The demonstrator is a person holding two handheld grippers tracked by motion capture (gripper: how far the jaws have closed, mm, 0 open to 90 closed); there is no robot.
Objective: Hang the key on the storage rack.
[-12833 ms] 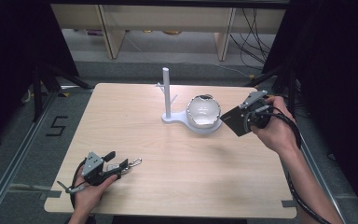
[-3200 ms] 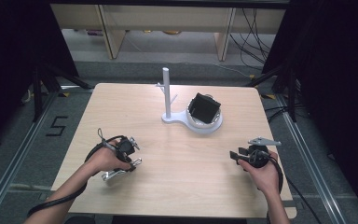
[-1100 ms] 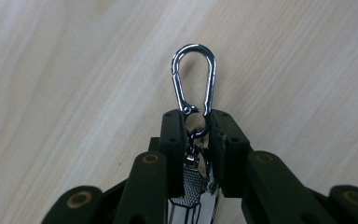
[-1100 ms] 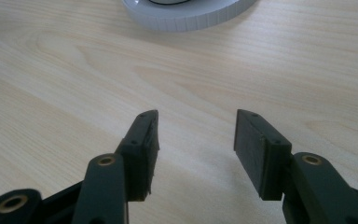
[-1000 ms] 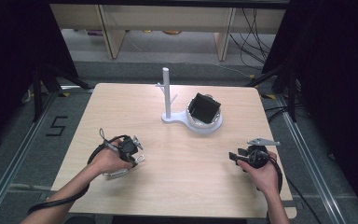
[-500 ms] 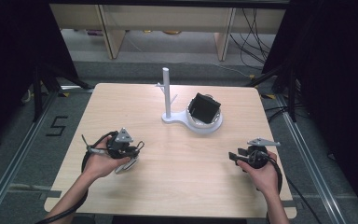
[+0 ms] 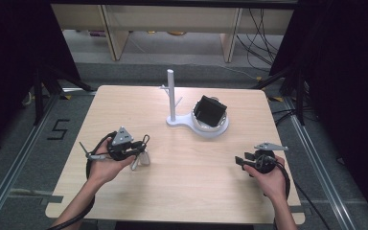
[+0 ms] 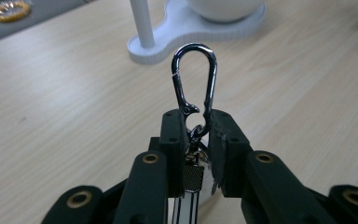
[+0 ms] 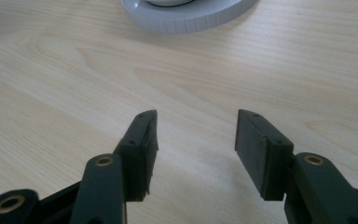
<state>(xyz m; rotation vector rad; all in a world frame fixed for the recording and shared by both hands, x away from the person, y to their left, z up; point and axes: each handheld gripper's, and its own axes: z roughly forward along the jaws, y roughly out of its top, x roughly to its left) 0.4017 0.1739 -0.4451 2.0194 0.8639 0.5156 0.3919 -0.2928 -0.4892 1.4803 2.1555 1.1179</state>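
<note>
left gripper view: left gripper [image 8: 198,140] clenches glossy pear-shaped metal carabiner [image 8: 193,77]; right gripper [image 9: 196,140] released.

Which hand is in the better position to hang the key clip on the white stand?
Left, probably. The left gripper is shut on the carabiner, whose loop points toward the white stand. The right gripper is open, holds nothing and rests farther from the stand.

Two tools [image 7: 141,148] [image 7: 240,160], one carabiner [image 8: 194,84], one white stand [image 7: 173,98], one white bowl [image 7: 215,128], one black pouch [image 7: 210,110]

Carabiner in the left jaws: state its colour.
Shiny dark silver metal carabiner; the left gripper view shows it best.
</note>
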